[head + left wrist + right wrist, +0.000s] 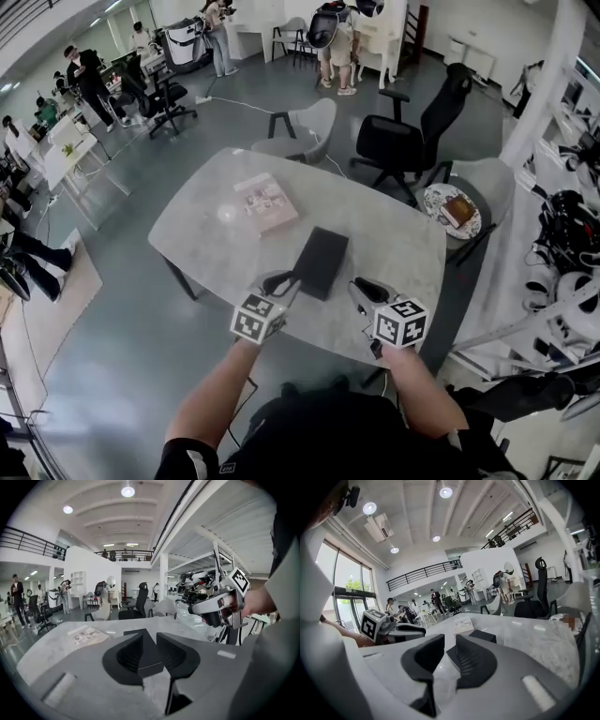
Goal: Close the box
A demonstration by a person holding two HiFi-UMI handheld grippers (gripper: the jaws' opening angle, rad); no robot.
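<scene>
A flat black box (321,261) lies on the grey table (403,234), a little in front of me; no raised lid shows. My left gripper (279,281) sits at the box's near left corner, and in the left gripper view that corner (144,653) fills the narrow gap between the jaws (151,641); no pad visibly presses on it. To the box's right my right gripper (361,289) hovers just off the near right corner. Its jaws (450,646) stand slightly apart with only tabletop between them, and the box (490,636) lies beyond.
A pink booklet-like box (265,202) and a white round object (228,214) lie on the table's far left. Office chairs (403,141) stand behind the table. A small round side table (441,199) sits at the right. People stand far off.
</scene>
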